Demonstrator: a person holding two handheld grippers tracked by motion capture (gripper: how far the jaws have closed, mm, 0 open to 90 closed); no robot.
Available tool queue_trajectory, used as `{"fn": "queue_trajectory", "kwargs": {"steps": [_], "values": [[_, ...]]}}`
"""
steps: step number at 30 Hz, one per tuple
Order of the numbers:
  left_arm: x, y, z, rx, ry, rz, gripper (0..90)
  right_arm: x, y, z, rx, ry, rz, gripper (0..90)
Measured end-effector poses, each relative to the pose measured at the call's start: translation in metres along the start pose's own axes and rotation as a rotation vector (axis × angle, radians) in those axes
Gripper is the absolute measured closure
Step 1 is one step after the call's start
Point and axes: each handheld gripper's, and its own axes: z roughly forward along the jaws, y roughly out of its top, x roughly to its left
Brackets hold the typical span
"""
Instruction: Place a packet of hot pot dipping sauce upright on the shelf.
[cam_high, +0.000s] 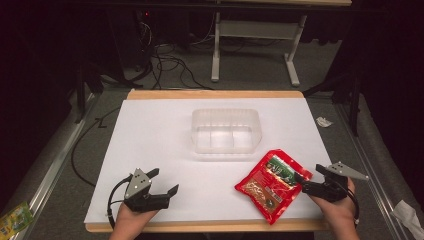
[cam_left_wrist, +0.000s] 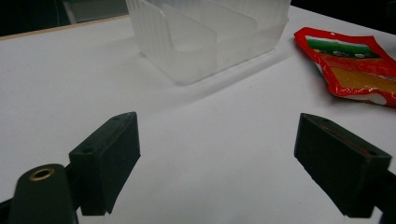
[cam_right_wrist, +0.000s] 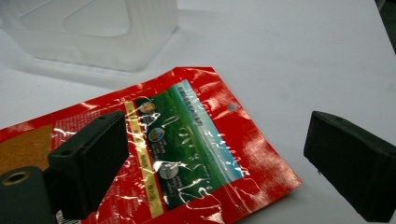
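So, right gripper (cam_high: 306, 182): jaws wide, straddling the red snack pouch's (cam_high: 272, 184) edge
left gripper (cam_high: 164, 183): wide, holding nothing
pouch: flat on bench (cam_high: 150, 130)

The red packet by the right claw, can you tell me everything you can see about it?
The red packet is a flat, shiny plastic pouch, crinkled and glossy. It has a green picture label with small round badges, a yellow stripe and a small punched hole near its top edge; one part shows something golden-brown. It lies flat and slantwise on the white table, in front of the clear plastic tub and apart from it. The right claw is open at its top end, one jaw over the label, not gripping it.
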Motion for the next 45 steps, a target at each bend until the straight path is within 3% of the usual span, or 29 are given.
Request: {"fn": "queue_trajectory", "kwargs": {"steps": [7,27,35,45], "values": [[0.000,0.000,0.001,-0.001,-0.010,0.001,15.2,-0.018,-0.005,0.007,0.048,-0.002,0.102,7.9],[-0.001,0.000,0.002,0.002,-0.014,0.006,15.2,-0.029,-0.012,0.023,0.146,0.025,0.206,13.3],[-0.003,0.000,0.003,0.010,-0.026,0.011,15.2,-0.029,-0.013,0.024,0.139,0.067,0.229,17.3],[-0.002,0.000,0.003,0.010,-0.026,0.011,15.2,-0.022,-0.010,0.017,0.073,0.115,0.203,26.0]]}}
